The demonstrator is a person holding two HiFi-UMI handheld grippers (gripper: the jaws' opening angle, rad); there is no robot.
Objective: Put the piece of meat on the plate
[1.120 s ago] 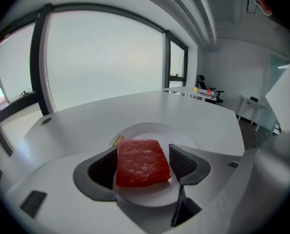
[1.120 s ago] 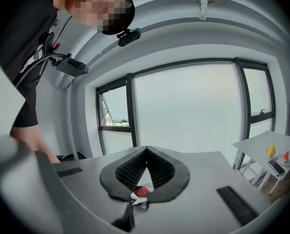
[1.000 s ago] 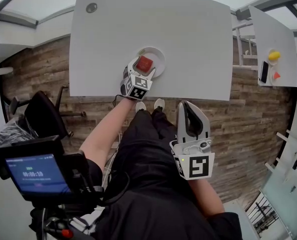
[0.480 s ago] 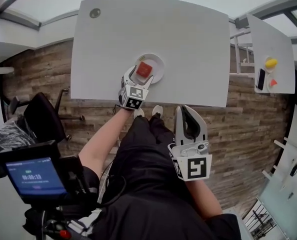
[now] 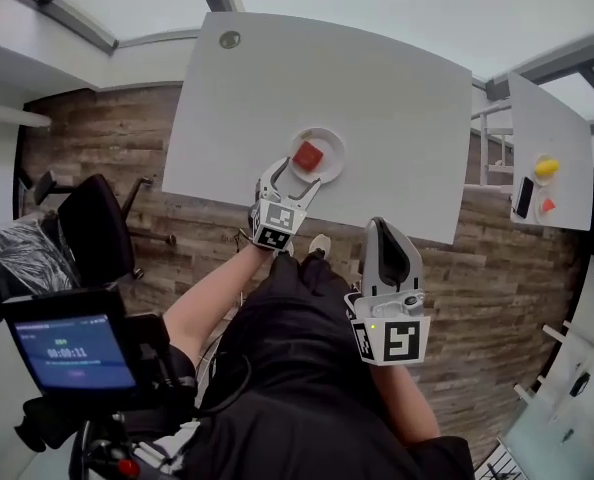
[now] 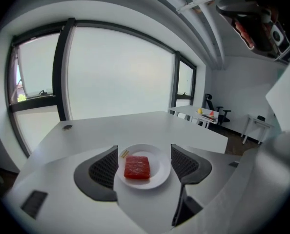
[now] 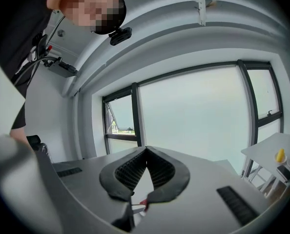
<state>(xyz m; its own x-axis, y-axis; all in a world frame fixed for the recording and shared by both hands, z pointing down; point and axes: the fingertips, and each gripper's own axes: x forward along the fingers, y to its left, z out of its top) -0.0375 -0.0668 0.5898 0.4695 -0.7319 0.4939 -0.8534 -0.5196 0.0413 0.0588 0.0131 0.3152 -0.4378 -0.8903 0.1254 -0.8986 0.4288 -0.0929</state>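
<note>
Head view: the piece of meat (image 5: 308,154) lies on the plate (image 5: 334,160) near the tabletop's (image 5: 377,88) front edge, with the left gripper (image 5: 295,176) at that edge. Left gripper view: the jaws are released and flank the plate. Right gripper view: the right gripper (image 7: 146,152) is clenched on nothing.

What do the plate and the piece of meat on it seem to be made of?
Piece of meat: probably a plastic or rubber toy with a matte finish. It is an even red slab with straight edges and squared corners.
Plate: smooth, white and faintly glossy, with a thin raised rim. It could be ceramic or hard plastic; the look leaves that open.
</note>
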